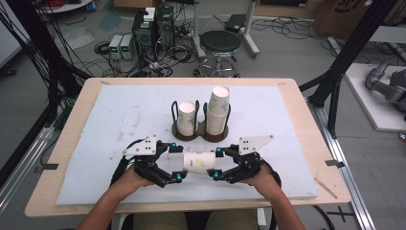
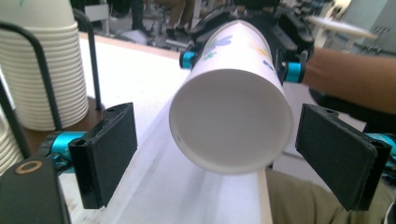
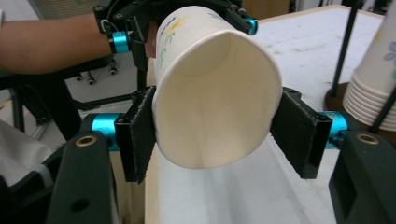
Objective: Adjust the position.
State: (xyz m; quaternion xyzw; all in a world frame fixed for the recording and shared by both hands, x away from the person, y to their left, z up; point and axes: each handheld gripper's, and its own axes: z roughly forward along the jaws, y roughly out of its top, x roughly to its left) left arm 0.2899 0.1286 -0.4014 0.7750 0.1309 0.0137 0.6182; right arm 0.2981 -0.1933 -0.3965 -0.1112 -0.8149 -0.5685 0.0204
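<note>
Holding a paper cup (image 3: 212,88) sideways, the right gripper (image 3: 219,130) has both pads squeezing its rim. Left gripper (image 2: 215,154) jaws stand apart on either side of the cup's other end, not touching it.

- No word, brand name, number or sign can be read in any of the views.
- The white paper cup (image 1: 199,162) lying sideways at 6 o'clock on the worktop bears only a printed flower pattern in blue, yellow and green, without lettering.
- The cardboard box (image 1: 345,14) at 1 o'clock carries a dark mark, too cut off to read.
</note>
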